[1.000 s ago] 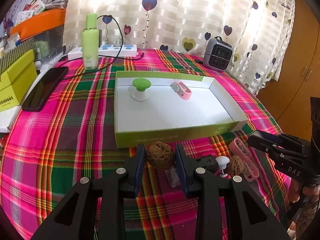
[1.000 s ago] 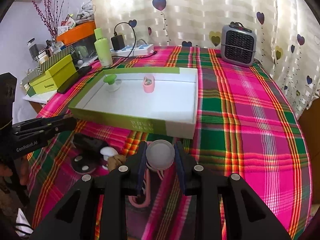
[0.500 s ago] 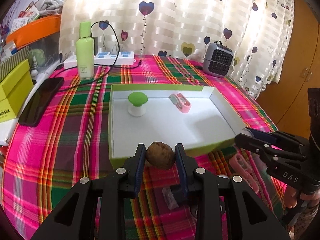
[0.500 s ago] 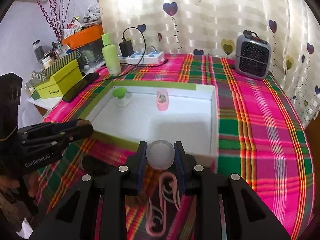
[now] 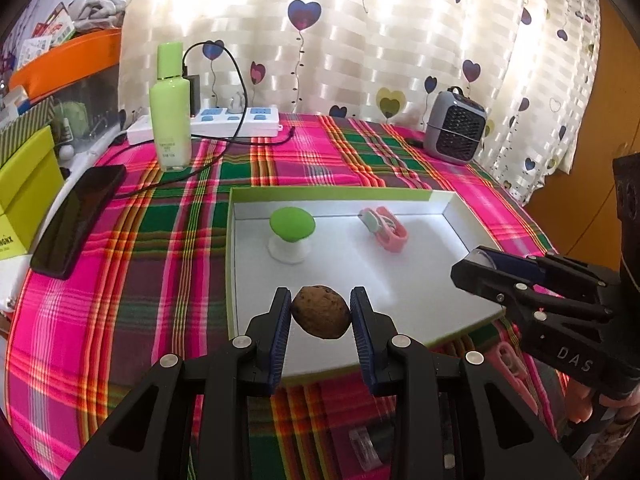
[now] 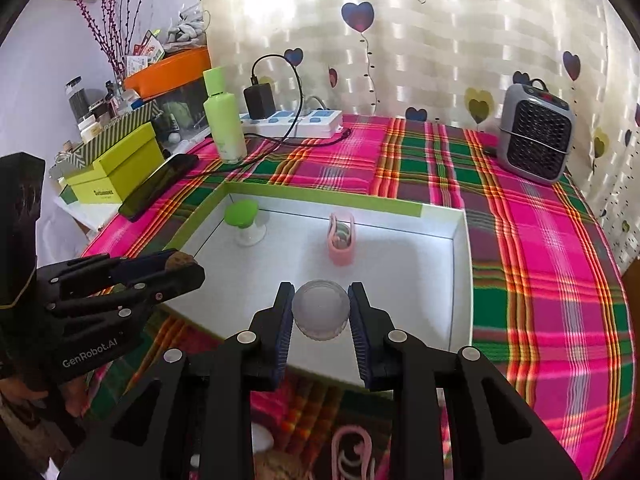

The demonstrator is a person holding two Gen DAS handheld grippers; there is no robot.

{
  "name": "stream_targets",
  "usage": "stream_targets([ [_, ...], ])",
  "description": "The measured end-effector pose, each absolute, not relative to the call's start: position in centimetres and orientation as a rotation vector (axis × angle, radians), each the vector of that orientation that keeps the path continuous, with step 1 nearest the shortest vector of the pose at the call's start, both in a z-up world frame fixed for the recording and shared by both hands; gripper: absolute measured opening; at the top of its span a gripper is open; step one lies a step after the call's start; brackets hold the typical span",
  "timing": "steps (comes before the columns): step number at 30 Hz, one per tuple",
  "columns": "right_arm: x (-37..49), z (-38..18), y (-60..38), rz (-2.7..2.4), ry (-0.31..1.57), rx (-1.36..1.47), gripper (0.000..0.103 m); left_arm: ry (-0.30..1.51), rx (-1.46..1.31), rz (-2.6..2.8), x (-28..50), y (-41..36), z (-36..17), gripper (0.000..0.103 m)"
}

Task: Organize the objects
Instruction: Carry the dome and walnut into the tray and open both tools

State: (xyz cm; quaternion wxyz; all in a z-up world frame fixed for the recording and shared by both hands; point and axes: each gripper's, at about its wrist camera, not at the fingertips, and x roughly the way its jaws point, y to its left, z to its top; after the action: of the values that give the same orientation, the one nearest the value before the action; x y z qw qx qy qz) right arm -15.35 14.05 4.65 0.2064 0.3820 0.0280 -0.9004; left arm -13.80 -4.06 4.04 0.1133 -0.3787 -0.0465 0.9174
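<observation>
Both pairs of tongs had been carried forward since the earlier frames, from above the plaid cloth in front of the box to positions over the box's near edge.

From the left wrist view, the left tongs were seen clamped on a brown walnut, pinched between the two blue pads and held above the near left part of the white tray box. A green mushroom-shaped piece and a pink clip were already lying inside, towards the far wall. The right tongs were seen at the right, over the box's near right corner. A second pink clip was left on the cloth of the surface, outside the box.

From the right wrist view, the right tongs were seen closed on a clear round ball, held over the near middle of the box floor.

It was judged that the step in hand was the placing of both items. It would be done best if each were lowered close to the floor before release, since both are round and likely to roll. Bare floor clear of the mushroom and clip should be chosen, and the two releases should be kept apart so that the tongs are not knocked together.
</observation>
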Motion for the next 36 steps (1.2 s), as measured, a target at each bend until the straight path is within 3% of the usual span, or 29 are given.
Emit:
stream_targets([
  [36, -23.4, 2.2, 9.4, -2.373, 0.128, 1.184, 0.029, -0.116, -1.153, 2.686, -17.9, -3.9, 2.4, 0.028],
])
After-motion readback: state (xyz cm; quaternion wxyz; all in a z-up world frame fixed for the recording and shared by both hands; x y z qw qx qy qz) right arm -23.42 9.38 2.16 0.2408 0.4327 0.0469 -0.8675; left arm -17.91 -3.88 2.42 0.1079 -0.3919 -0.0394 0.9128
